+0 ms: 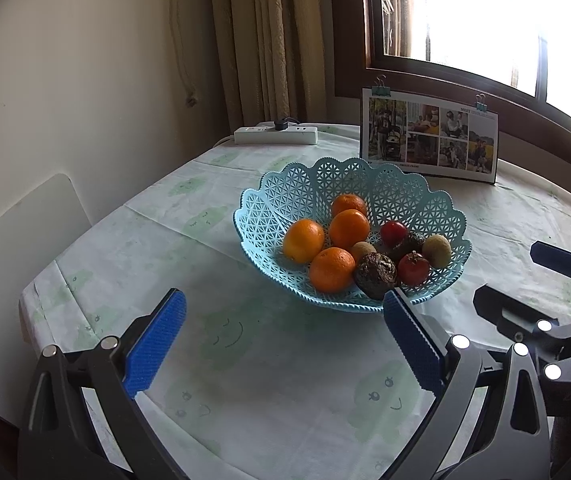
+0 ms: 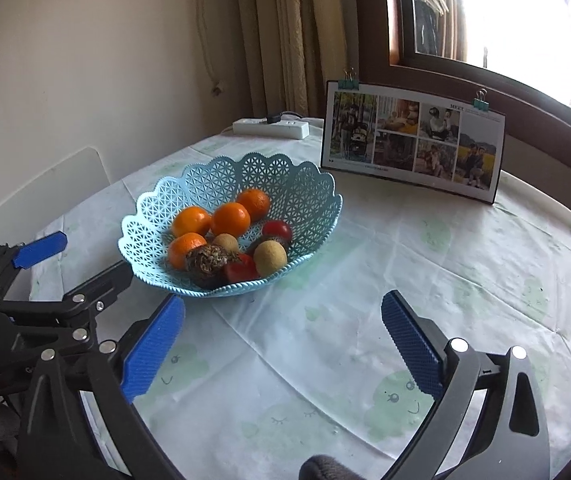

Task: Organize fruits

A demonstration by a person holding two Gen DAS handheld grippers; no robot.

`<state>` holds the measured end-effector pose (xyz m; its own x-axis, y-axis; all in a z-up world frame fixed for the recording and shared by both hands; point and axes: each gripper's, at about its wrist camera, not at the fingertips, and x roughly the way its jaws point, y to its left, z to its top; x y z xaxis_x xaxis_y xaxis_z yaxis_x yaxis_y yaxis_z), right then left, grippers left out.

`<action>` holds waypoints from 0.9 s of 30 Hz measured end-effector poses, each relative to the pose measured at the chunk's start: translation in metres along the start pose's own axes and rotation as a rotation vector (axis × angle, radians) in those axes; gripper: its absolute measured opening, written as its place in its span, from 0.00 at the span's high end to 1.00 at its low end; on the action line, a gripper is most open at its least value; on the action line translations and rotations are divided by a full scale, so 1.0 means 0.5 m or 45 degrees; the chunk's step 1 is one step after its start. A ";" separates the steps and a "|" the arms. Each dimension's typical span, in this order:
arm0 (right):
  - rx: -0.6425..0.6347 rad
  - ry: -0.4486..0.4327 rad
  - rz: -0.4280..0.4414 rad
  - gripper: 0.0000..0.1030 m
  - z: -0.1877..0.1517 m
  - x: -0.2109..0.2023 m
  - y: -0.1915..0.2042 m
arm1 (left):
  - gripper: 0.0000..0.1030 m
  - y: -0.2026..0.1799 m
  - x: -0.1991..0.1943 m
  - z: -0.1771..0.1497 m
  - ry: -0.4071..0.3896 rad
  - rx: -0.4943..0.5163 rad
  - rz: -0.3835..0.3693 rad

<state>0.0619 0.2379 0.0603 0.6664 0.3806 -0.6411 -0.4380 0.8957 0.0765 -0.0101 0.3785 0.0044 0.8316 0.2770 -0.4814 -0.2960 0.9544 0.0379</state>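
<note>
Left gripper [image 1: 283, 344] spread wide, empty, low over desk [image 1: 245, 380]. Ahead, just beyond its right fingertip: blue basket [image 1: 269, 216] holding oranges [image 1: 331, 269] and other fruit. Right gripper [image 2: 283, 344] likewise wide, empty, basket ahead-left.

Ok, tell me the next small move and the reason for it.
Probably ease the left hand-held gripper forward toward the basket. Both hand-held grippers are open and empty, short of the rim, and all the fruit sits mixed inside; the nearest orange lies just ahead.

"MEET" at the top right of the photo card [image 2: 413, 140]; its smaller print too small to read.
</note>
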 end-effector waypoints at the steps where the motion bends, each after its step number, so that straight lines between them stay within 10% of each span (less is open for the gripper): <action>1: 0.007 0.012 0.001 0.05 0.000 0.003 -0.002 | 0.03 0.001 0.001 -0.001 0.001 -0.001 0.000; 27: 0.010 0.026 -0.037 0.05 0.000 0.001 -0.007 | 0.03 -0.001 -0.001 -0.007 -0.001 -0.002 0.006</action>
<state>0.0638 0.2349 0.0593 0.6663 0.3499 -0.6585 -0.4139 0.9081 0.0638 -0.0118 0.3778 0.0016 0.8306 0.2816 -0.4803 -0.3008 0.9529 0.0385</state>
